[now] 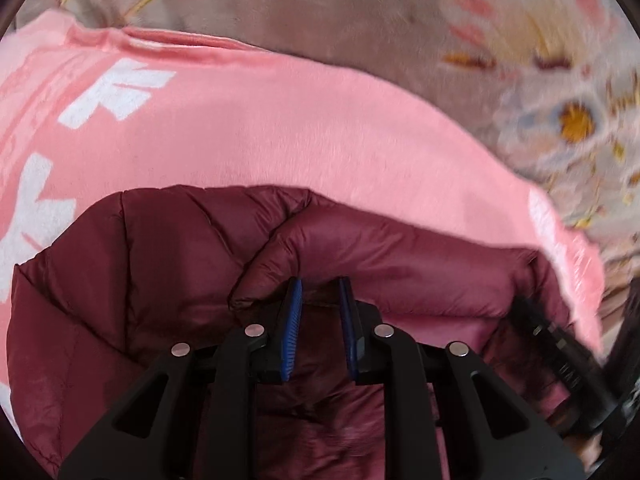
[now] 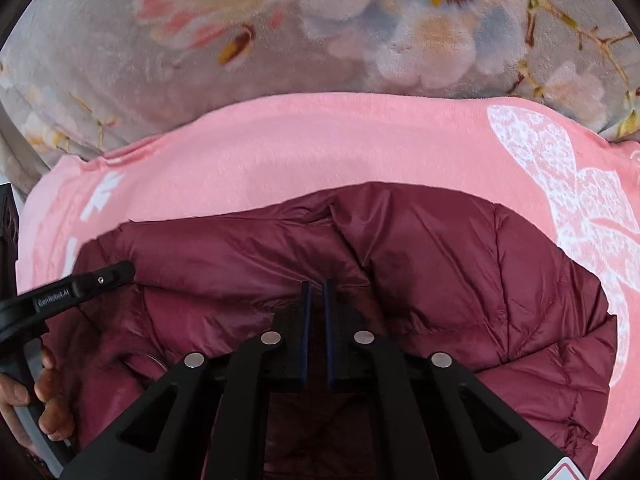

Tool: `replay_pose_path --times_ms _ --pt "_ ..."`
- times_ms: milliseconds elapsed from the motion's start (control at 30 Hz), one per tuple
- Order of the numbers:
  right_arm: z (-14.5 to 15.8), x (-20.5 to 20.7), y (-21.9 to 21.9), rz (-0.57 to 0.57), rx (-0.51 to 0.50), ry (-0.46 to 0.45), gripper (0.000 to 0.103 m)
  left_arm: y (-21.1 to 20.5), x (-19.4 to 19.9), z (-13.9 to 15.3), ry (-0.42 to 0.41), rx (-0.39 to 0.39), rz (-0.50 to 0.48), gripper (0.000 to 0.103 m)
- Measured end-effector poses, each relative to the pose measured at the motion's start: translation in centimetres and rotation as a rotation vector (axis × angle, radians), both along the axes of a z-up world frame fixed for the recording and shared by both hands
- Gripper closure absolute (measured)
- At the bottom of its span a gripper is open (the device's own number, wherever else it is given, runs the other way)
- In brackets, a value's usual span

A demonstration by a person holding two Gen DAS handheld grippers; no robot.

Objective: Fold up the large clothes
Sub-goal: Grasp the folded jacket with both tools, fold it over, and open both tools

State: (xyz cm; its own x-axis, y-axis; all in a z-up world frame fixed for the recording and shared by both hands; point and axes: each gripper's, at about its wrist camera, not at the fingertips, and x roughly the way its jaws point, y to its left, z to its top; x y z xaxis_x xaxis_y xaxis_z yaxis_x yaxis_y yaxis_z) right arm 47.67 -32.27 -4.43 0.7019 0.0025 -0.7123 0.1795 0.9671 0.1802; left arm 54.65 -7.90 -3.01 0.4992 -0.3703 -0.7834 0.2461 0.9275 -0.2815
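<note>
A maroon puffer jacket (image 1: 160, 280) lies on a pink cloth with white print (image 1: 260, 136). My left gripper (image 1: 320, 292) is shut on a fold of the jacket's edge between its blue pads. In the right wrist view the jacket (image 2: 460, 272) fills the lower half, on the same pink cloth (image 2: 300, 148). My right gripper (image 2: 317, 288) is shut on the jacket's fabric, jaws nearly together. The left gripper's black body (image 2: 80, 284) shows at the left of the right wrist view, and the right gripper's body (image 1: 560, 352) at the right of the left wrist view.
A grey plush blanket with a flower print (image 2: 360, 20) lies beyond the pink cloth, also in the left wrist view (image 1: 560, 100). A person's fingers (image 2: 48, 392) hold the left gripper's handle at the lower left.
</note>
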Motion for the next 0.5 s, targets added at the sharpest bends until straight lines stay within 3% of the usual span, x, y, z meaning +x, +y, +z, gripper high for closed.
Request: replay_pose_path --times_ms 100,300,500 --pt "-0.4 0.2 0.4 0.009 -0.04 -0.011 0.103 -0.3 -0.7 -0.6 -0.057 0.055 -0.031 0.085" --pt "-1.6 0.0 0.2 0.013 -0.034 -0.05 0.103 -0.3 -1.5 -1.3 -0.13 0.078 -0.039 0.085" --pt "-1.5 0.1 0.3 0.012 -0.041 -0.057 0.103 -0.9 -1.7 -1.3 -0.152 0.117 -0.039 0.085"
